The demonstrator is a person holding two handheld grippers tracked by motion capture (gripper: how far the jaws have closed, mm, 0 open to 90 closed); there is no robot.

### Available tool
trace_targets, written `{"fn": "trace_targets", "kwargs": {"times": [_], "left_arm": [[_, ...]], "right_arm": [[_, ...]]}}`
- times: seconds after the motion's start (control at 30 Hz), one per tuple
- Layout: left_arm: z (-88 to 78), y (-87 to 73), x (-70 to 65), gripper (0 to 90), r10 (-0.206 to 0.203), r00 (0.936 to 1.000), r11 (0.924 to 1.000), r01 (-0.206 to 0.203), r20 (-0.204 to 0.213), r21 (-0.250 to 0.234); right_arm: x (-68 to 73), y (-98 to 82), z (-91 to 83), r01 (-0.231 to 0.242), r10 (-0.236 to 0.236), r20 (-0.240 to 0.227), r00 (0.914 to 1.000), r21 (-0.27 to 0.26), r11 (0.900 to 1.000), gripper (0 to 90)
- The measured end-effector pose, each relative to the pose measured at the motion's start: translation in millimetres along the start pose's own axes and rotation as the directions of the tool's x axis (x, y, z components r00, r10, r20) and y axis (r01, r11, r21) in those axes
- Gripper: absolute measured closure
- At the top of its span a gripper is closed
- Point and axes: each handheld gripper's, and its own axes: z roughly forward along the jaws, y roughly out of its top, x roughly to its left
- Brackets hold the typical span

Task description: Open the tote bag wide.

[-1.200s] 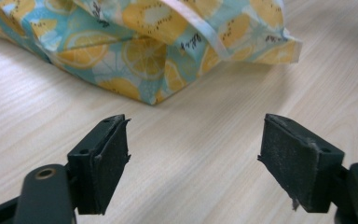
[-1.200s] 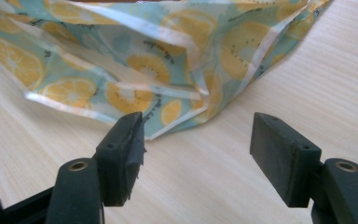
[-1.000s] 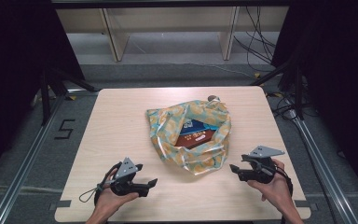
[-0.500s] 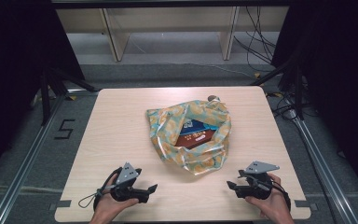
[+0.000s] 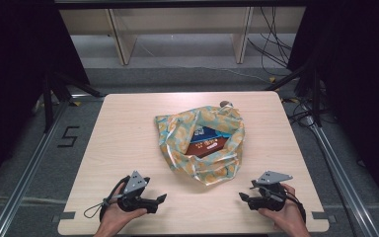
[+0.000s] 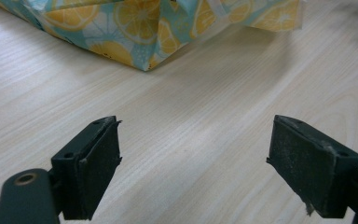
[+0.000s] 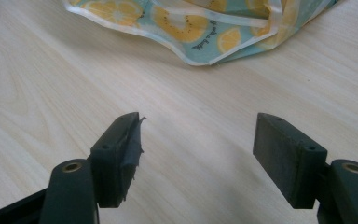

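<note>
Bag sits mid-bench, lemon print, mouth open, a blue pack and a brown one showing inside. It hasn't shifted over the last second. What changed: I pulled both grippers back to the near edge, well apart from the bag. Left gripper and right gripper both have jaws spread wide, nothing held. Reads as packing finished, or a reset before the next grab.
</note>
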Motion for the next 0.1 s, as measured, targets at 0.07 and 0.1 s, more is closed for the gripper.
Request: {"fn": "trace_targets", "kwargs": {"times": [0.07, 0.1], "left_arm": [[-0.3, 0.3, 1.6, 15.6, 0.019, 0.9998, 0.9998, -0.019, -0.002, 0.011], [0.0, 0.4, 1.7, 15.6, 0.018, 0.9998, 0.9998, -0.018, 0.0, 0.012]], "right_arm": [[-1.1, 0.1, 0.7, 0.011, -0.011, 0.005, 0.9999, -0.006, 1.0, 32.8], [-0.7, -0.1, 0.8, 0.004, -0.004, 0.004, 1.0, -0.004, 1.0, 32.8]]}}
